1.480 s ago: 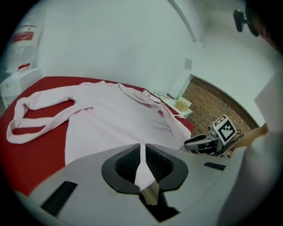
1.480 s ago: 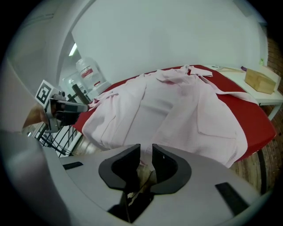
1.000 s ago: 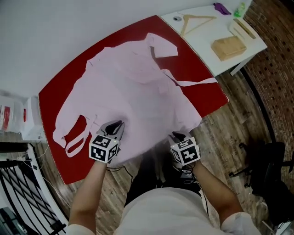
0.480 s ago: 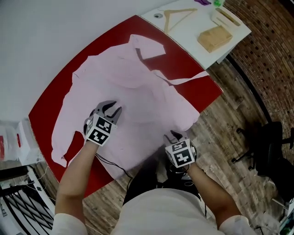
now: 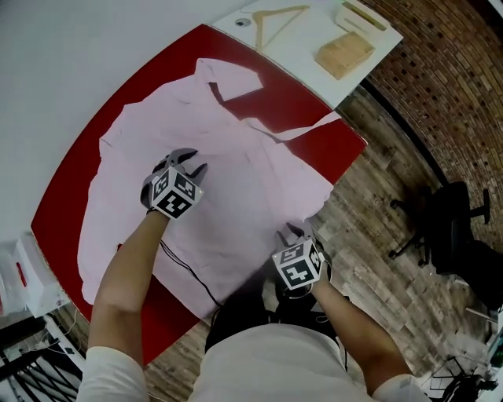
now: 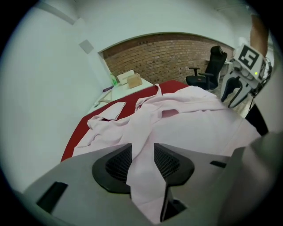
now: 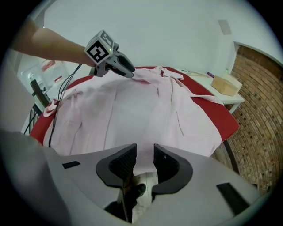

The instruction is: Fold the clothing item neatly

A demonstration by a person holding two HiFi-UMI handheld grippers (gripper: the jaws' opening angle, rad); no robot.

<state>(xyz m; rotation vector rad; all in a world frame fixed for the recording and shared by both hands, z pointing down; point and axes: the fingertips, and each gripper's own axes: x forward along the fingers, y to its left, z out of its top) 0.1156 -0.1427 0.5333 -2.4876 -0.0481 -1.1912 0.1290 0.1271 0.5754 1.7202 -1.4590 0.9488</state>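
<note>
- While the pink shirt (image 5: 236, 180) lies spread flat across the red table (image 5: 63, 204), its collar (image 5: 236, 78) sits toward the far edge and its hem reaches the near edge.
- One narrow strip of the shirt (image 5: 306, 129) stretches out toward the table's right corner.
- The left gripper (image 5: 193, 162) tilts down over the left-middle part of the shirt. Its jaws have just been opening and stand apart. A raised fold of pink cloth runs loosely between them, and the pads do not press on it.
- The right gripper (image 5: 292, 232) is at the near edge of the table, beside the shirt's lower right corner. Its jaws have also just been opening and stand apart, with the edge of the hem at their tips and nothing pinched.
- A white side table (image 5: 302, 47) stands against the red table's far right side. It carries a wooden hanger (image 5: 271, 20) and a wooden block (image 5: 344, 51).
- A black office chair (image 5: 452, 228) stands on the wooden floor (image 5: 377, 259) near a brick wall (image 5: 448, 86).
</note>
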